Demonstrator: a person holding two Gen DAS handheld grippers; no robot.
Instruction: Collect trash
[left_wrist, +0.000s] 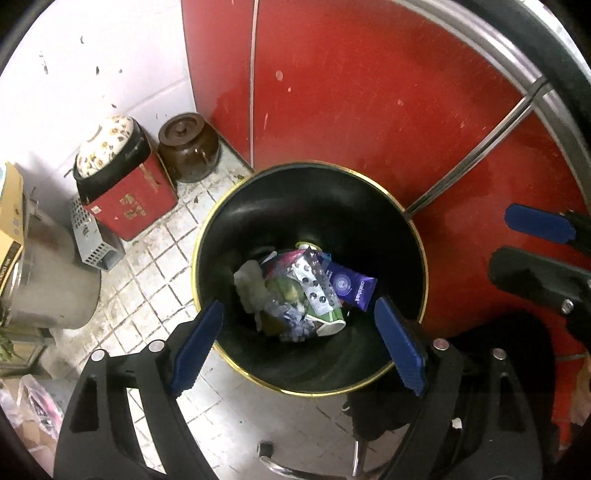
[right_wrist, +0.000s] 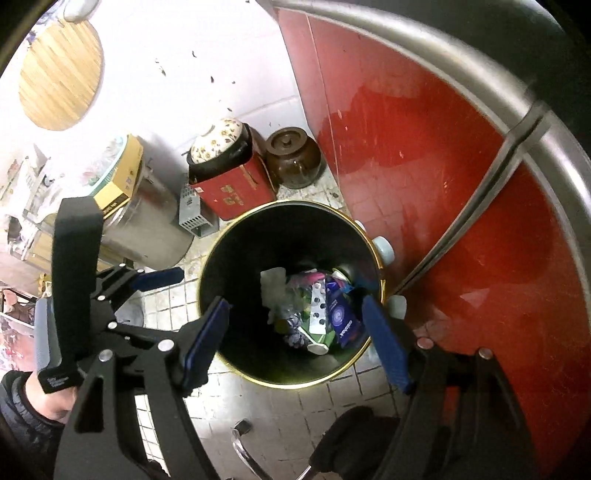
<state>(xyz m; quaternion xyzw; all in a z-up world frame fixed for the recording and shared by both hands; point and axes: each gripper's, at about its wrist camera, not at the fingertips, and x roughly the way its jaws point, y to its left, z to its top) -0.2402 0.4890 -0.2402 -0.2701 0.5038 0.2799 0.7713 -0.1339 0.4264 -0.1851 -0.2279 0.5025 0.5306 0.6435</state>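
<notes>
From the left wrist camera, the left gripper hangs over a round black trash bin with a thin gold rim, its two blue-padded jaws spread wide with nothing between them. The bin stands upright on a grimy white tiled floor, its mouth facing the camera. At its bottom lies a heap of trash: one purple wrapper with white lettering too small to read surely, its long axis running from 10 to 4 o'clock; one silver blister pack lying roughly from 12 to 6 o'clock; one crumpled white tissue at 9 o'clock in the heap. At 10 o'clock from the bin stand one red box with gold characters and one brown lidded jar. A red cabinet fills the 1 o'clock side. From the right wrist camera, the right gripper is likewise over the same bin, jaws apart and empty. The purple wrapper here runs nearly 12 to 6 o'clock. The left gripper shows at 9 o'clock, held by a hand.
</notes>
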